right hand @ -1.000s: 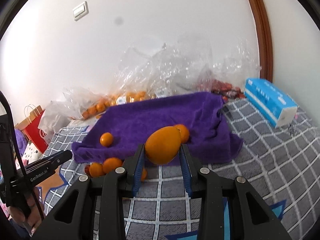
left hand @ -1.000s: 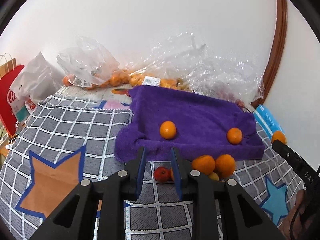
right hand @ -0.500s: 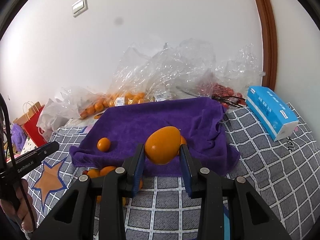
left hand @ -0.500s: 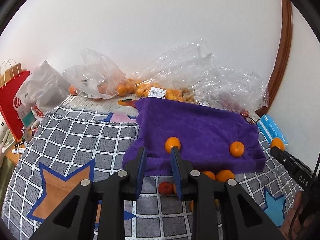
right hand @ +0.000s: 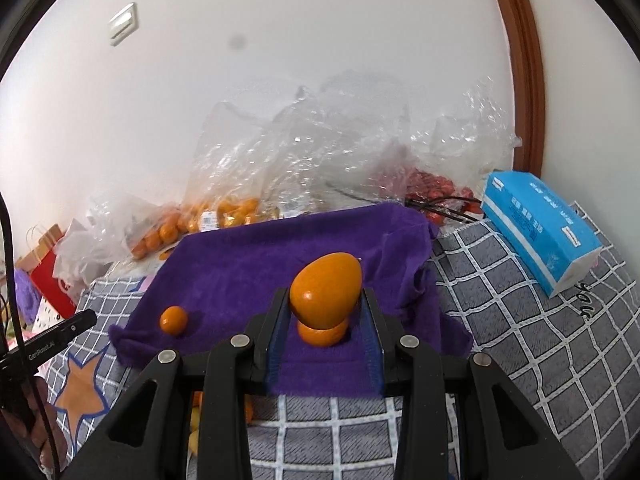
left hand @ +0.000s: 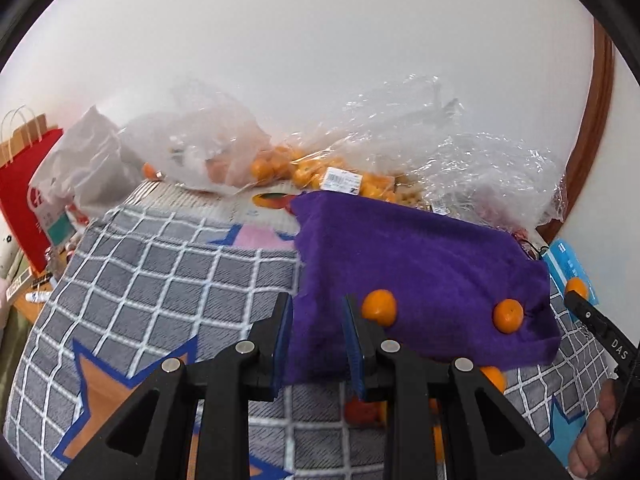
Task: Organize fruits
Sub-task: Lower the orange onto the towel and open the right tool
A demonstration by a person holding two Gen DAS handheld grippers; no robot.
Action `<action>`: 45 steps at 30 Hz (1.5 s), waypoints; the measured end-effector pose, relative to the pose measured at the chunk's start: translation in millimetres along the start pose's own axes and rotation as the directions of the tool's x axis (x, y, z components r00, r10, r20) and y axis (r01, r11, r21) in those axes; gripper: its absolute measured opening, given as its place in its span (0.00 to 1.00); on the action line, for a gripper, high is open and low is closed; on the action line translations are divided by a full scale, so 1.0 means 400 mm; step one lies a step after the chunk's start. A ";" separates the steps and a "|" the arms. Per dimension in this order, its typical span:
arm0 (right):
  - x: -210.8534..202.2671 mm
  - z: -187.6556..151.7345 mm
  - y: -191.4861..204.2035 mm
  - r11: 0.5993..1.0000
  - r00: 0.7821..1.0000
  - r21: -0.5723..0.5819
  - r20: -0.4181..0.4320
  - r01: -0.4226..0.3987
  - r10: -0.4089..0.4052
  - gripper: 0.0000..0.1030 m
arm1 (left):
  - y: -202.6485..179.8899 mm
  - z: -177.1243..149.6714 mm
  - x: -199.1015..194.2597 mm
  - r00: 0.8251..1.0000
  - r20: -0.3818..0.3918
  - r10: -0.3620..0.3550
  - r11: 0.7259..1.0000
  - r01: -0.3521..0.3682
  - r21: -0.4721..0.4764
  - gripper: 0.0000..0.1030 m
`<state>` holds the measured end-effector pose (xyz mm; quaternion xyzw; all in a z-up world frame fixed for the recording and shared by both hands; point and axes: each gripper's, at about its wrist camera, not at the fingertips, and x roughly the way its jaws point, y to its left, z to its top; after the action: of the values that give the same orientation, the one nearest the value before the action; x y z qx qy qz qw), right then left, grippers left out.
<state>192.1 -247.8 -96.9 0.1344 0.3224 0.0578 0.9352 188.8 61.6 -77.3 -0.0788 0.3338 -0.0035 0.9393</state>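
Readable text: "DAS" on right tongs [left hand: 618,350] as seen from the left view; "GenRobot.AI" on left tongs [right hand: 42,349] from the right view. Print on blue tissue box [right hand: 540,232], bag sticker [left hand: 342,179] and red bag [left hand: 24,200] is too small or blurred.

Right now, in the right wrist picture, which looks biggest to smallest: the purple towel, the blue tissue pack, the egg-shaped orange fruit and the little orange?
1. Purple towel
2. Blue tissue pack
3. Egg-shaped orange fruit, though it sits nearest the camera, so its size is unsure
4. Little orange
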 end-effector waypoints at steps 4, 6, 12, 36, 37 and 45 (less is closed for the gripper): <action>0.034 -0.008 -0.025 0.999 0.999 0.012 -0.014 0.032 -0.032 0.34 | -0.034 0.002 0.045 1.000 -0.015 -0.008 1.000 0.009 0.022 0.24; 0.049 -0.019 -0.037 0.999 0.999 0.022 -0.029 0.030 -0.029 0.34 | -0.046 -0.001 0.066 1.000 -0.024 -0.006 0.999 0.007 0.036 0.24; 0.085 -0.042 -0.042 0.999 0.997 0.006 -0.073 0.039 -0.039 0.34 | -0.039 -0.018 0.097 0.998 -0.049 -0.042 0.999 0.043 0.030 0.24; 0.105 -0.063 -0.030 0.998 0.992 -0.030 -0.116 0.054 -0.057 0.34 | -0.045 -0.163 0.046 0.965 -0.238 -0.110 0.986 0.137 0.097 0.25; 0.106 -0.063 -0.029 0.998 0.991 -0.037 -0.118 0.058 -0.062 0.34 | -0.050 -0.164 0.046 0.967 -0.231 -0.104 0.986 0.131 0.107 0.25; 0.107 -0.065 -0.020 0.996 0.991 -0.061 -0.114 0.064 -0.071 0.39 | -0.074 -0.165 0.074 0.971 -0.232 -0.057 0.986 0.091 0.137 0.25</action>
<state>209.9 -241.5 -144.0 0.0932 0.3788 0.0430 0.9198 171.9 21.2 -142.0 -0.0211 0.4347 -0.0722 0.8974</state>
